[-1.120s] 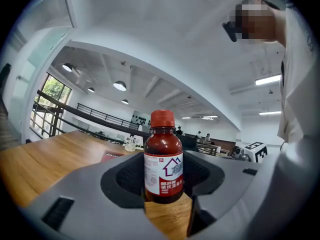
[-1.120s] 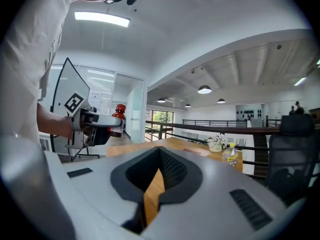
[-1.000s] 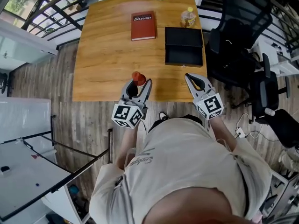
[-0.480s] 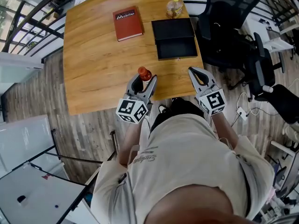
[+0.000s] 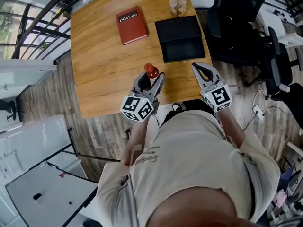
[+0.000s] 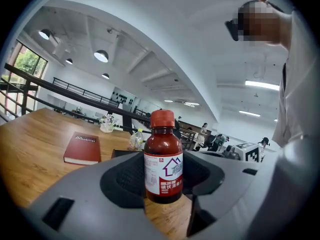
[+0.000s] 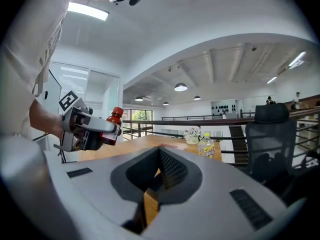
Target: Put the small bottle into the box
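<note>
Wood-plank flooring surrounds a wooden worktop (image 5: 104, 56) in the head view, with black chairs (image 5: 236, 22) to its right. On the worktop are counted one red book (image 5: 131, 25), one open black box (image 5: 182, 38) and one yellow-capped bottle (image 5: 177, 4) just beyond the box. The small bottle (image 5: 151, 70), red-capped, is held by the left gripper (image 5: 151, 78) over the worktop's near part, well apart from the box. The right gripper (image 5: 200, 69) is held near the box's near right corner.

In the left gripper view, more is shown than from above. The jaws are clamped on the small bottle's brown body, which is upright and carries a white-and-red label. Flowers (image 6: 106, 124) are seen at the worktop's far edge.

In the right gripper view, the jaws are pressed together. The left gripper is seen from the side, gripped by a hand (image 7: 42, 120), with the small bottle's red cap standing above its jaws. Two bottles and two grippers are counted in all.
</note>
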